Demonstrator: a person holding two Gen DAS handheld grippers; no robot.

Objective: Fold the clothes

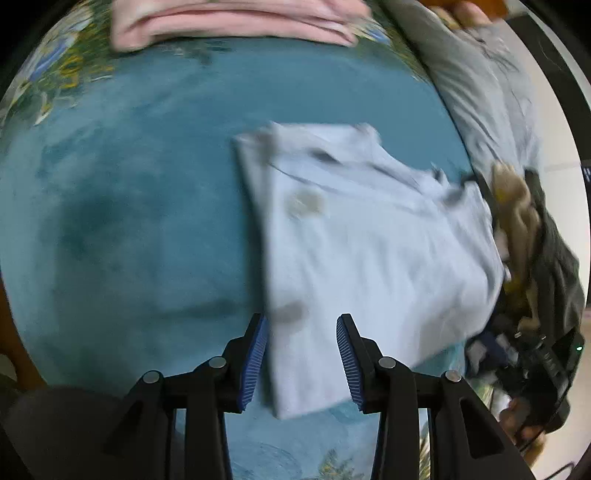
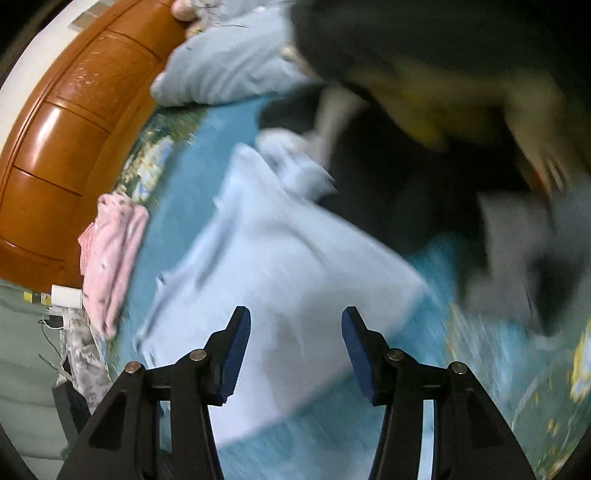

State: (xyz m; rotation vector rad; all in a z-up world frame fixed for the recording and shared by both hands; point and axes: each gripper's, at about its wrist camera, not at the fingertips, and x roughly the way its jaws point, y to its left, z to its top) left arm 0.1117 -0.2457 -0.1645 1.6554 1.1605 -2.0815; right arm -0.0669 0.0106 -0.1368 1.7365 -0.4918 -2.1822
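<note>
A pale blue folded garment (image 1: 369, 236) lies flat on the teal bedspread (image 1: 129, 206). My left gripper (image 1: 302, 325) hangs over its near left corner, jaws apart, blue pads (image 1: 255, 362) clear of the cloth. In the right wrist view the same garment (image 2: 280, 280) lies below my right gripper (image 2: 295, 317), which also stands open with nothing pinched between its pads (image 2: 234, 354). Both pictures are blurred by motion.
A folded pink garment (image 1: 236, 22) rests at the far edge of the bed, also the pink garment (image 2: 110, 258) by the wooden headboard (image 2: 62, 129). A grey pillow (image 1: 487, 92) and a dark heap of clothes (image 1: 532, 236) lie to the right. A dark pile (image 2: 424, 129) crowds the right view.
</note>
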